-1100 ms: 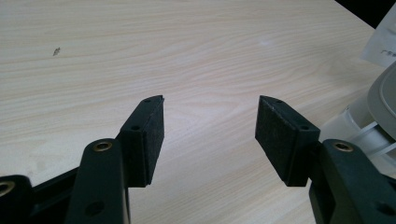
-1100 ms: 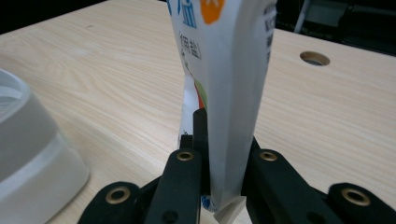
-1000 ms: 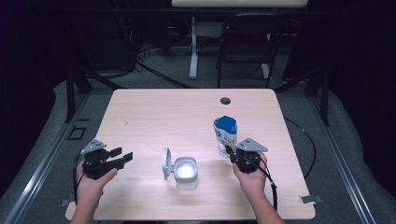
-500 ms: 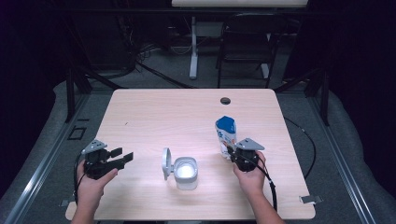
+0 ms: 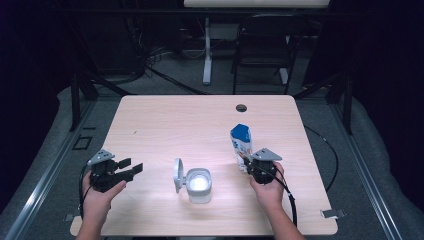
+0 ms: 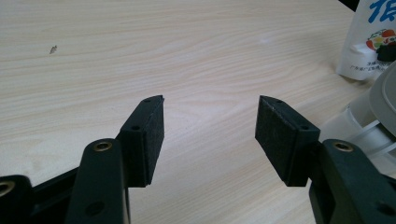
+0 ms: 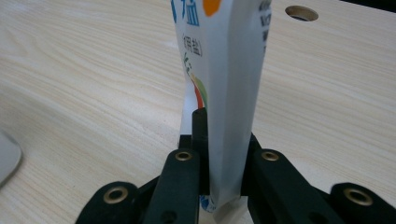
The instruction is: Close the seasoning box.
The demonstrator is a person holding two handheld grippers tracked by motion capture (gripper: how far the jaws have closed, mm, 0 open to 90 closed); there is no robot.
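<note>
A white stand-up pouch (image 5: 241, 140) with a blue top and printed fruit stands upright on the table's right half. My right gripper (image 5: 246, 161) is shut on its lower edge. In the right gripper view the pouch (image 7: 224, 93) sits pinched between the two black jaws of that gripper (image 7: 224, 135), which have just been opening a little while still touching it. At the front left my left gripper (image 5: 132, 167) is held open over bare wood. In its own view the left gripper (image 6: 210, 121) has nothing between the pads. A white container (image 5: 199, 184) stands between the two hands, its hinged lid (image 5: 178, 175) flipped open.
The wooden table (image 5: 175, 125) has a round cable hole (image 5: 241, 108) near its far edge. In the left gripper view the pouch (image 6: 371, 42) and the container (image 6: 373, 116) show at the right. Chairs and stands lie beyond the table in the dark.
</note>
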